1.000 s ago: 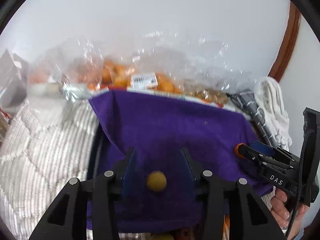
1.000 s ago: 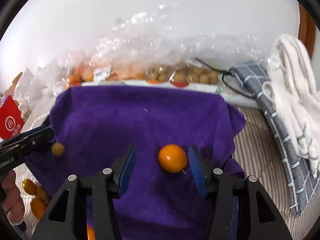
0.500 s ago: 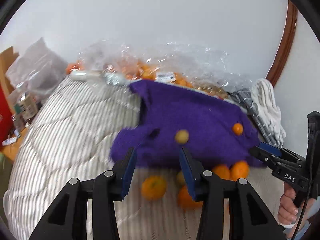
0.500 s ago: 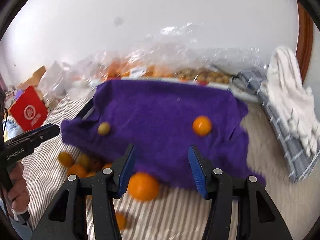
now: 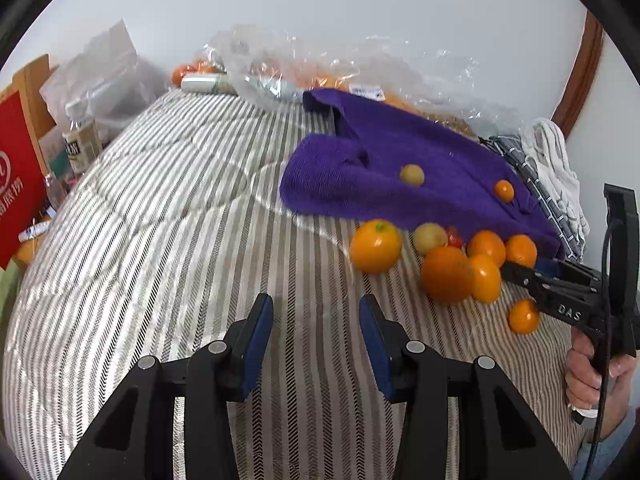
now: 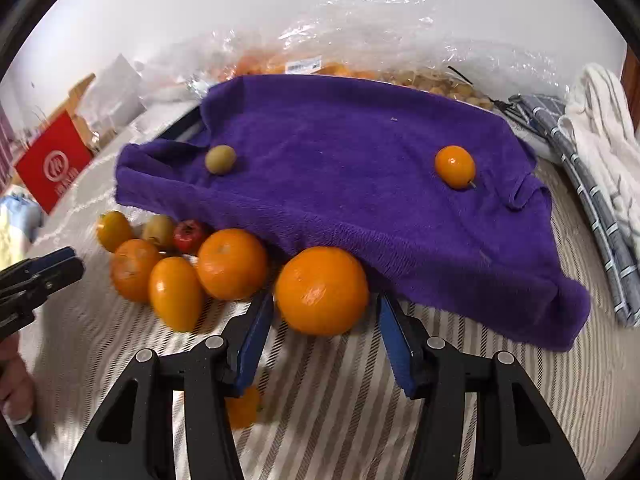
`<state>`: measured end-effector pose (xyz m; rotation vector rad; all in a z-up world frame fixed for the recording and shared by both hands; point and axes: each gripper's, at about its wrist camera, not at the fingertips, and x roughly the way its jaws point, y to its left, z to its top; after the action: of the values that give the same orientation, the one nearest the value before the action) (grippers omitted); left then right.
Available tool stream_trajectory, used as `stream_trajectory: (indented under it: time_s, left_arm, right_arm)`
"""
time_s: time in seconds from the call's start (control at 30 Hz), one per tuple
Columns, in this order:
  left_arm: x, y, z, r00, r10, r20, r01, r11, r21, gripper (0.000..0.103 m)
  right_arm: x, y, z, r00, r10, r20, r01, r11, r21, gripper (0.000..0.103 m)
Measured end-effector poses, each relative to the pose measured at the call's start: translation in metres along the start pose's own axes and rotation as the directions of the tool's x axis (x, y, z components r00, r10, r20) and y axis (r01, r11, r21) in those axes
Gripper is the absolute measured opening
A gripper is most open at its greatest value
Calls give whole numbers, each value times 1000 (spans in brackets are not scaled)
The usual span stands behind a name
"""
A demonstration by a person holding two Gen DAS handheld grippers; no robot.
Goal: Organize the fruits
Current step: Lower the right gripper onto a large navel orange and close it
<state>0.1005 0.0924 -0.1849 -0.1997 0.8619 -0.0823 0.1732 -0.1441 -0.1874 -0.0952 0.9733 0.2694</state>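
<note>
— Striped bedding (image 5: 168, 216) carries a purple fleece towel (image 6: 340, 168); how far along?

— Barely: one small orange fruit (image 6: 455, 166) and one greenish fruit (image 6: 220, 159) lie on it, the orange pile (image 6: 224, 268) below.

— Tools?

— Left gripper (image 5: 316, 336) open, empty; right gripper (image 6: 326, 340) open, big orange (image 6: 322, 290) just ahead.

Purple towel (image 6: 360, 184) of matt plush terry cloth, large orange (image 6: 322, 290) with glossy dimpled peel, striped bedcover (image 5: 168, 240) of quilted woven fabric, crinkled clear plastic bags (image 6: 380, 40), gripper fingers (image 6: 396, 336) faced with smooth blue pads
</note>
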Motion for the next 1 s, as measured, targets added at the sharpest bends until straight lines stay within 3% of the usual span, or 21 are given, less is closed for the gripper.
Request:
stream_trajectory:
  time_s: [0.27,0.37,0.73,0.9,1.0]
  left_arm:
    - [-1,2,-1,1000,-7,6,7,1000,-7,42]
    - [0,3,-1,1000,-21,7,21,1000,-12,44]
    - [0,0,-2,1000,-25,4,25,1000,-2,48]
    - [0,1,-3,999,-39,5,39,999,-7,50]
    - [1,-4,-3,1000,-23,-2,23,1000,20,54]
  right_arm:
    - [2,3,-1,999,-23,40,24,999,-34,53]
    - [1,-1,-1,999,11,41,-10,1000,-28,42]
    - [-24,-25,-16,997,11,79,-13,1000,22,42]
    - [-35,-46,-31,993,-73,93,71,997,18,42]
    - [-35,-58,-41,994,-83,76,81,996,32,42]
